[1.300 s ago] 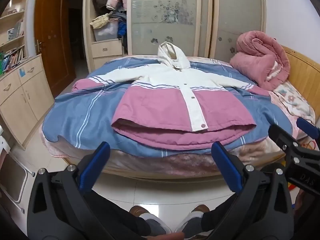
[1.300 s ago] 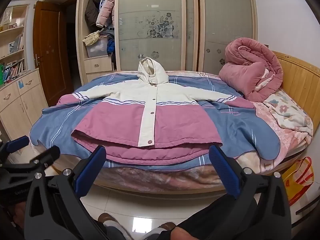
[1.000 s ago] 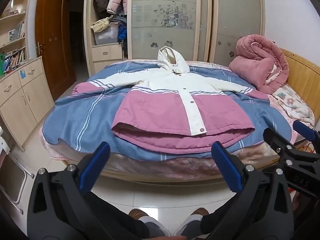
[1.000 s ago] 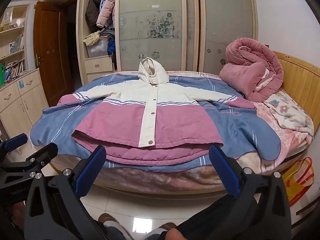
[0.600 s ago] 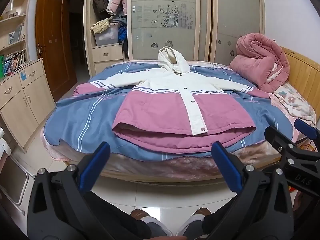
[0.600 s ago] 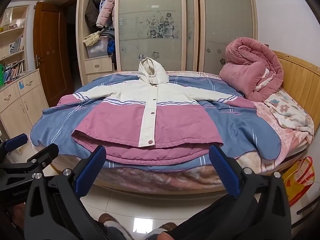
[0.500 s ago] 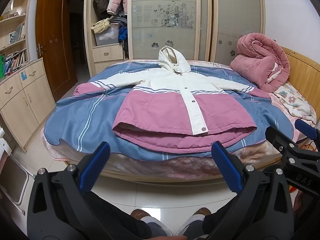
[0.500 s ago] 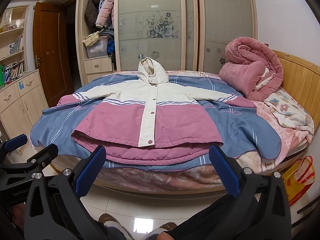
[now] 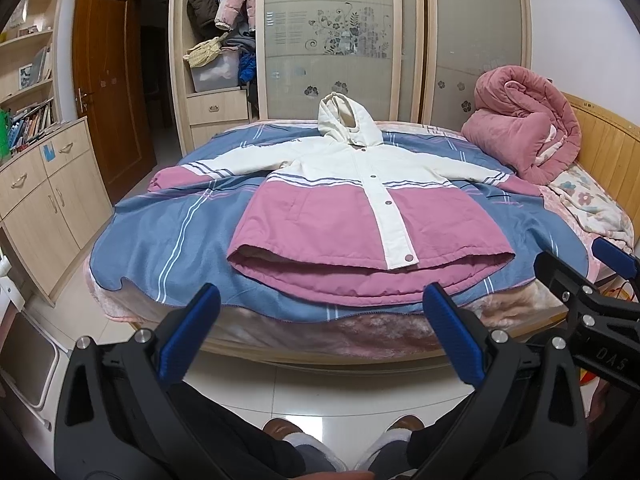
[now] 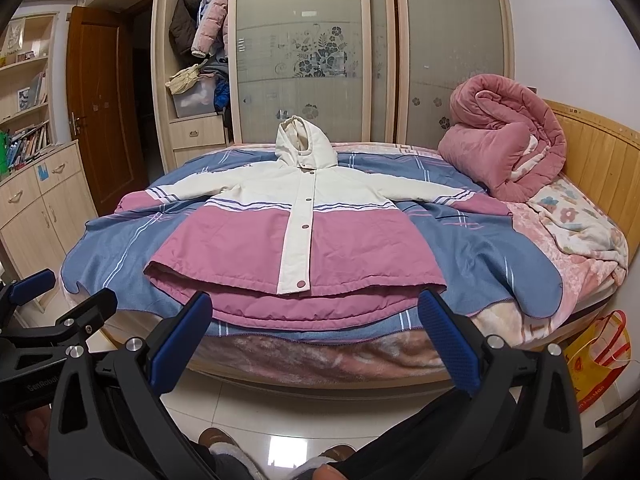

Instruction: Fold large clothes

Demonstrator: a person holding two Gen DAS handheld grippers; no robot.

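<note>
A pink-and-white hooded jacket [image 9: 360,208] lies flat mid-frame on the blue striped bedspread [image 9: 180,240]. Left gripper [image 9: 320,336] and right gripper [image 10: 312,332] gape wide at the lower frame, holding nothing.

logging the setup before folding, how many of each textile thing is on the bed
hooded jacket: 1
blue striped blanket: 1
rolled pink quilt: 1
floral blanket: 1
total: 4

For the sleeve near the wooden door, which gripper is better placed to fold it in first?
Probably the left gripper: it is open and on the same side as that sleeve of the jacket. The right gripper would have to cross over.
</note>
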